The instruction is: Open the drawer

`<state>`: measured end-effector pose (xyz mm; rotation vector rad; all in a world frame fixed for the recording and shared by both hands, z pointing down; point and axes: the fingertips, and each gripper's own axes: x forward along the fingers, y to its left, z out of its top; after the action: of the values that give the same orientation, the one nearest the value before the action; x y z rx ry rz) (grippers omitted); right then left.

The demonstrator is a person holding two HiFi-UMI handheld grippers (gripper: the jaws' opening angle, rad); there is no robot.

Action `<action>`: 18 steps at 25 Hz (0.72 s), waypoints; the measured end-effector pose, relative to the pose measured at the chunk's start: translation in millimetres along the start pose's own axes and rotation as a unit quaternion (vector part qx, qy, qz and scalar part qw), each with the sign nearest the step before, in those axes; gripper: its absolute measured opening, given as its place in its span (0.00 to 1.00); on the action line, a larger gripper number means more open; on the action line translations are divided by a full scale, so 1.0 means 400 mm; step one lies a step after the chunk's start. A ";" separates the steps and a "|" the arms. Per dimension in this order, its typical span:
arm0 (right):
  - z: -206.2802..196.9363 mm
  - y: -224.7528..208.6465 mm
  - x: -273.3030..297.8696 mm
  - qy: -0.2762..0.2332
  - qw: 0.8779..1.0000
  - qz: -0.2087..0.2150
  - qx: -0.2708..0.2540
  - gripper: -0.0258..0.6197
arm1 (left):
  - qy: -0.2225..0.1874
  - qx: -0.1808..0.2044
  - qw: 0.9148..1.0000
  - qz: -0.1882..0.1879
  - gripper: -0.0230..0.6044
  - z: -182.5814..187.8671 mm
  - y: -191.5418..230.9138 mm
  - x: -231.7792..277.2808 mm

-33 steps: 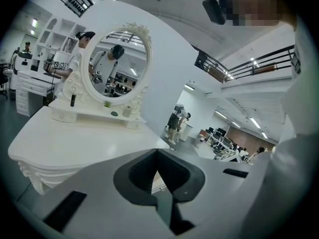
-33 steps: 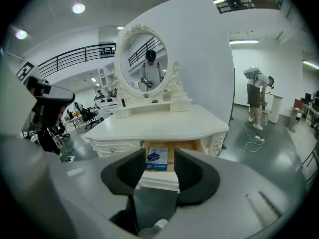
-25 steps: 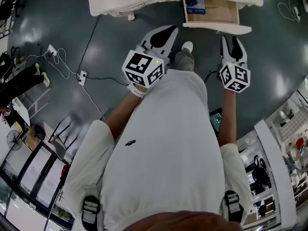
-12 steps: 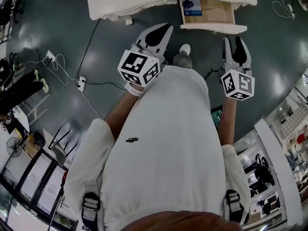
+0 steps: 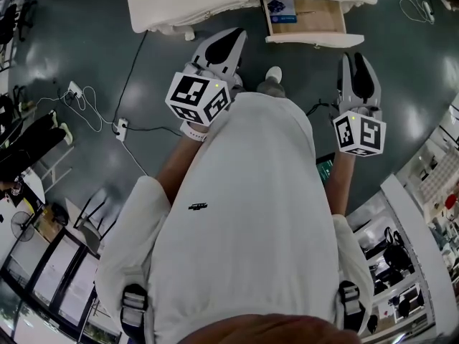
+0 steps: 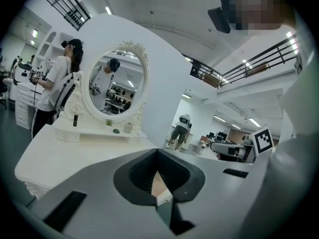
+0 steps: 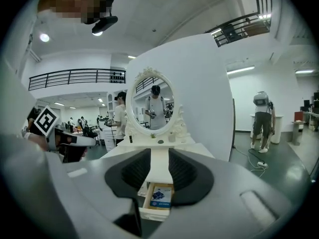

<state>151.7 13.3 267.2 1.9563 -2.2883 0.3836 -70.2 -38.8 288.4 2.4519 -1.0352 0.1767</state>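
Drawer (image 5: 312,40) open, left gripper (image 5: 234,36) shut empty, right gripper (image 5: 356,58) just closing partway, nothing between.

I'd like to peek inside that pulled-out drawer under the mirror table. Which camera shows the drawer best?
The head view: the drawer is seen whole from above, pulled out, a blue booklet at one end. The right gripper view frames only a strip of it between the fingers; the left gripper view shows just a wooden sliver.
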 end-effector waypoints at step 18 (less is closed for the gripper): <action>0.046 0.013 -0.030 -0.025 0.999 0.016 -0.024 0.06 | -0.020 0.036 0.999 -0.004 0.05 0.045 -0.013 -0.011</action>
<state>150.1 20.6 246.0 1.9302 -2.3379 0.2838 -70.9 -41.2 269.4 2.5333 -1.0526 0.1653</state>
